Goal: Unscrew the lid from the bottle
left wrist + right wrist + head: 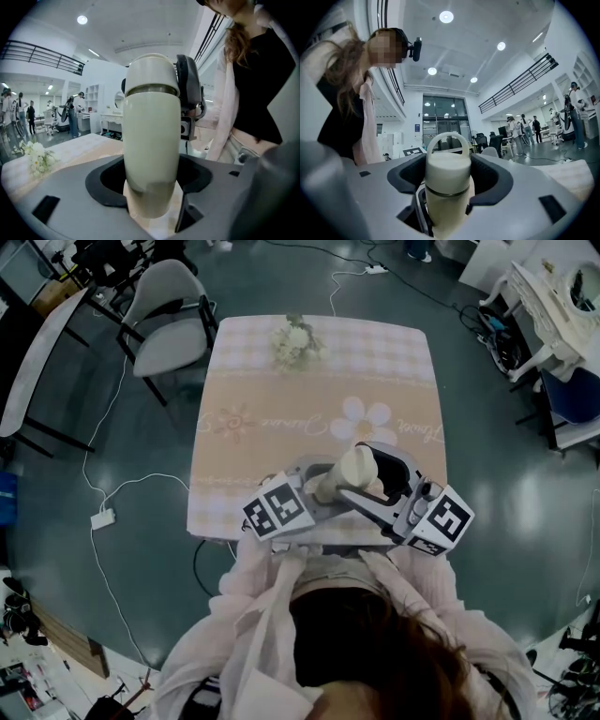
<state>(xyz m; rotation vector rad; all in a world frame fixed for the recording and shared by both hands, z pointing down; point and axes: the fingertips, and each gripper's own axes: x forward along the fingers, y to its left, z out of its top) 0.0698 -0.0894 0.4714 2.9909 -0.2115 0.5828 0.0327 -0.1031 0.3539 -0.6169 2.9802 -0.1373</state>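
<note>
My two grippers meet right by my body, over the near edge of the table [281, 451]. The left gripper [314, 488] is clamped on the body of the cream bottle [152, 140]. Its dark pads sit tight on both sides, low on the bottle. The right gripper [373, 474] faces it from the other side. Its jaws are closed on the lid [447, 173], and the lid's loop handle [447, 138] sticks out past them. The lid is still on the bottle. The bottle is held tilted between the two grippers, just in from the near table edge. I cannot tell if it touches the cloth.

The right table edge is close to the right gripper. The left edge is farther from the left gripper. Past the bottle the cloth runs flat, with a printed daisy [366, 416] on it. Nothing stands there until the small bunch of white flowers [296, 341] near the far edge.

Off the far left corner stands a grey chair [169, 320], pulled a little away from the table. A long dark table [37, 362] is farther left. A white cable with a plug box [103, 518] lies on the dark floor on the left side. White furniture [553, 306] stands far off on the right. Some people [534, 126] stand far back in the big room.
</note>
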